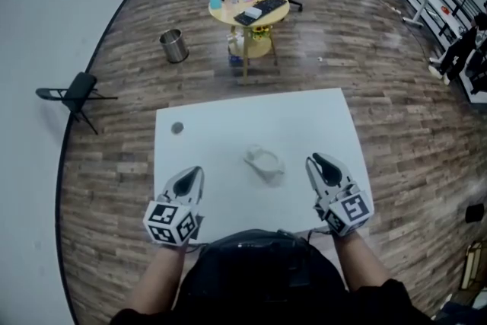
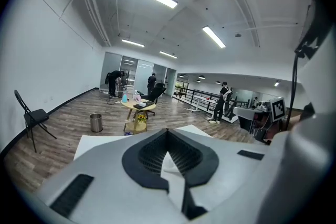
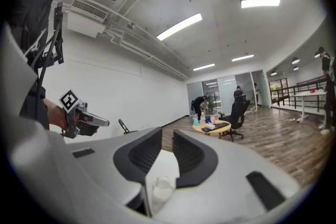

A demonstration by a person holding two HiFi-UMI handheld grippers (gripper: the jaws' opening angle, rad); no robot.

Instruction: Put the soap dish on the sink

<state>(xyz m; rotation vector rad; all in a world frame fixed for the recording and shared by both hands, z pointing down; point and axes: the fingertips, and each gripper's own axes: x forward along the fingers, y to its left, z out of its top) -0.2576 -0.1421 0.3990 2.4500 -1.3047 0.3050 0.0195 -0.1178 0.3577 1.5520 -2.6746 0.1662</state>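
Clear-plastic soap dish (image 1: 265, 165) rests on the white bench (image 1: 228, 125) between shut, empty left tongs (image 1: 198, 170) and half-open, empty right tongs (image 1: 314, 160); any grip should pinch its rim squarely.

Through the gap of the right tongs (image 3: 168, 132) only a part of the pale soap dish (image 3: 161, 186) shows, blurred. The small grey round thing (image 1: 177, 128) on the tabletop (image 1: 228, 118) is too small to tell. The person's head (image 1: 251, 262) hides the tabletop's near edge.
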